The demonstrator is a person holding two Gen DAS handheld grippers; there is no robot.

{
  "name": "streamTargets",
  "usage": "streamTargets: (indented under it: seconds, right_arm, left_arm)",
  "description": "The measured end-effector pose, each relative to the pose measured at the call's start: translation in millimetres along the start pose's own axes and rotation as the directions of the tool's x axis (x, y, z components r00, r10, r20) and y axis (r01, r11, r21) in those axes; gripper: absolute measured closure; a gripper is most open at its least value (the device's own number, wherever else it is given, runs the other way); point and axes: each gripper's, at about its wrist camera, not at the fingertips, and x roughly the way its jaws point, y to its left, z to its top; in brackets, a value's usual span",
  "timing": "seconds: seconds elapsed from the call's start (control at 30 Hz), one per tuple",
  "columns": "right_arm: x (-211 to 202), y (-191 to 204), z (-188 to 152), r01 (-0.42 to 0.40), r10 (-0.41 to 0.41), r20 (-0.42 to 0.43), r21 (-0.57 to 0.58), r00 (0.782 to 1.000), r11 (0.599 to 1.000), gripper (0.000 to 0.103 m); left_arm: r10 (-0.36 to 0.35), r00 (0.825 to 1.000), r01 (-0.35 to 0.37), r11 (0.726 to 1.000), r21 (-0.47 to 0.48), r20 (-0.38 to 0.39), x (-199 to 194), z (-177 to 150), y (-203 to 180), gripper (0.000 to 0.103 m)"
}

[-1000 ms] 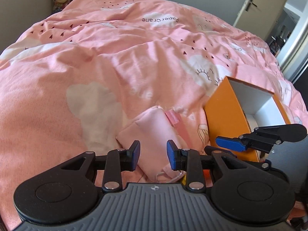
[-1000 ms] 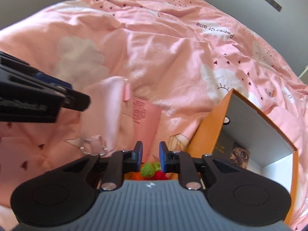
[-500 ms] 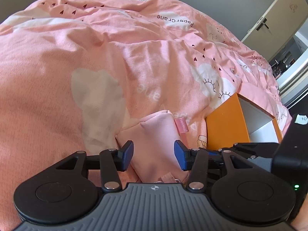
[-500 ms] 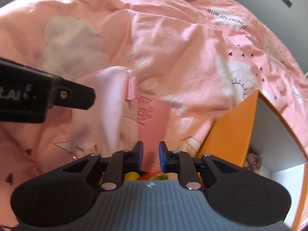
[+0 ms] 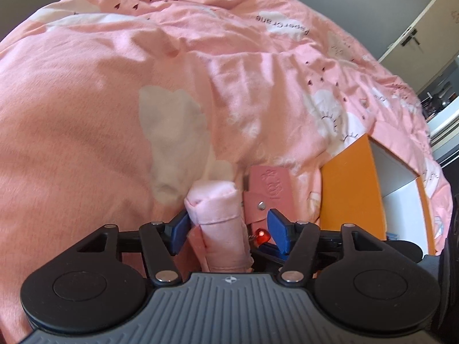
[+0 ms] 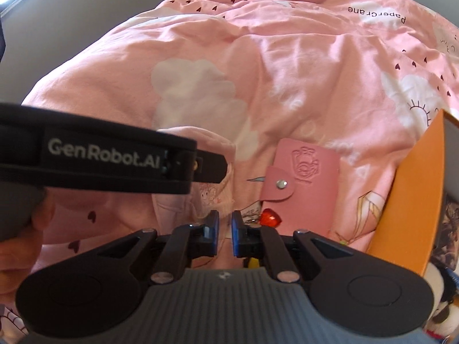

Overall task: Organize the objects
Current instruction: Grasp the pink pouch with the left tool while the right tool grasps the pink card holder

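While the left gripper (image 5: 228, 230) is standing with its jaws wide apart, a pink pouch (image 5: 222, 220) is sitting upright between them, its folded end rising past the blue pads (image 5: 180, 230); the left pad is just touching or nearly touching the cloth, and the right pad is standing clear of it, so nothing is being squeezed. Just right of the pouch, a pink wallet (image 5: 269, 190) with a snap tab is lying flat on the pink duvet (image 5: 114, 100), and a small red charm (image 5: 261, 233) is showing beside the right pad. Farther right, an orange box (image 5: 351, 189) is resting on the duvet with its white inside facing right; from this view its contents are not showing. In the right wrist view, the left gripper's black arm (image 6: 114, 157) is crossing the left side of the frame and covering part of the pouch (image 6: 206, 149). The right gripper (image 6: 225, 233) is hovering with its jaws narrow, a slim gap between them and nothing in it; the pouch's lower edge is lying just beyond the tips. The wallet (image 6: 308, 192) is lying to the right of the tips, the charm (image 6: 269, 218) just below its tab. At the far right the box (image 6: 410, 206) is standing on edge, with something dark and patterned inside that I cannot make out.
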Motion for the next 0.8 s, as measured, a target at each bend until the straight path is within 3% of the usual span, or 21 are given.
streamTargets:
  seconds: [0.23,0.33,0.4,0.53,0.8]
  right_arm:
    - [2,6,-7,-0.009,0.009,-0.018,-0.012,1.0,1.0,0.094]
    - [0,6,-8,0.001,-0.001,-0.023,-0.026,1.0,1.0,0.094]
    - [-2,6,-9,0.024,-0.025,-0.024,-0.052,0.999,0.998,0.093]
    - [-9,2,-8,0.076,-0.078,-0.014,-0.093,0.997,0.993,0.092]
    - [-11,-16,8,0.17,-0.172,-0.017,-0.101,0.985,0.98,0.092]
  left_arm:
    - [0.025,0.997,-0.026,1.0,-0.018,-0.068,13,-11,7,0.037]
    - [0.021,0.995,-0.024,0.999,-0.03,-0.1,22,-17,10,0.045]
    - [0.014,0.994,-0.017,0.999,-0.033,-0.105,24,-19,12,0.055]
    - [-0.005,0.996,0.003,1.0,-0.02,-0.083,21,-18,13,0.066]
    - [-0.074,0.997,0.073,0.991,0.111,0.007,-2,-14,-2,0.074]
